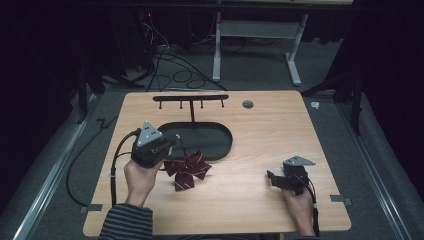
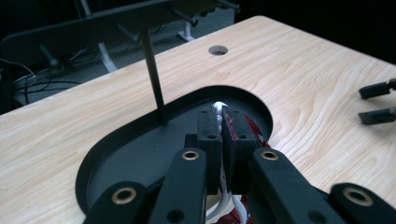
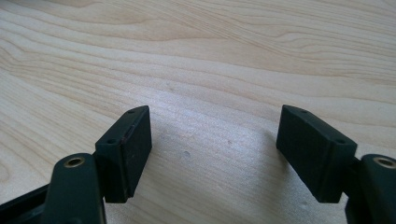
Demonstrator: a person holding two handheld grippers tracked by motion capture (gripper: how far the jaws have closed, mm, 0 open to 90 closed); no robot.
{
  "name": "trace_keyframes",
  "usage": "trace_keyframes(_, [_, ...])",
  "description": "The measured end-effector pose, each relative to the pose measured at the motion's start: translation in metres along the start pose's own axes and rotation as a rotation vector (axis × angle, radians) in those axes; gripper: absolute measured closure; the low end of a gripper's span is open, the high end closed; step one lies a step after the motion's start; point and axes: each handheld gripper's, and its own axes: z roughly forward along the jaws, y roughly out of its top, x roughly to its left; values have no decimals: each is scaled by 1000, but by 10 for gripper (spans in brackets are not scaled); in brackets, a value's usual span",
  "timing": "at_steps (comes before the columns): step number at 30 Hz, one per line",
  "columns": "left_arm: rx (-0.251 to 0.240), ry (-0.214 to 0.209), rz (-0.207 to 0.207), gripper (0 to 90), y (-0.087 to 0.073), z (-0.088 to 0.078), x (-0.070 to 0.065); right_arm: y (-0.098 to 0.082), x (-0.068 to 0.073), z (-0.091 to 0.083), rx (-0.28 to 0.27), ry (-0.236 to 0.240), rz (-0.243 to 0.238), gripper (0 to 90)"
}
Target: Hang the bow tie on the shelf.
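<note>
High view: my left tongs (image 1: pixel 172 141) sit over the black rack base (image 1: pixel 220 142), front-left edge; the red striped bow (image 1: pixel 188 169) hangs just in front of the base above the tabletop (image 1: pixel 260 130). Right tongs (image 1: pixel 273 179) rest well right of the base.

Left gripper view: tongs (image 2: pixel 221 122) clenched on the bow's white strap (image 2: pixel 217 109), over the base (image 2: pixel 140 154).

Right gripper view: tongs (image 3: pixel 214 140) released, bare tabletop (image 3: pixel 210 56) between.

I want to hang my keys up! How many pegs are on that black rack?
4, in a row under the bar of the rack: at its left end, left of the post, right of the post, and at the right end.
</note>
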Motion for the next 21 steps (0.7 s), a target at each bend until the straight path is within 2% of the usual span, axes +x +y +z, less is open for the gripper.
trace_keyframes(3, [-8, -4, 5, 870, 7, 1, 0, 0, 0, 0, 0, 0, 0, 281])
trace_keyframes(10, [-24, -18, -12, 870, 22, 5, 6, 0, 0, 0, 0, 0, 2, 281])
trace_keyframes(21, [-34, -9, -5, 870, 41, 11, 12, 0, 0, 0, 0, 1, 3, 280])
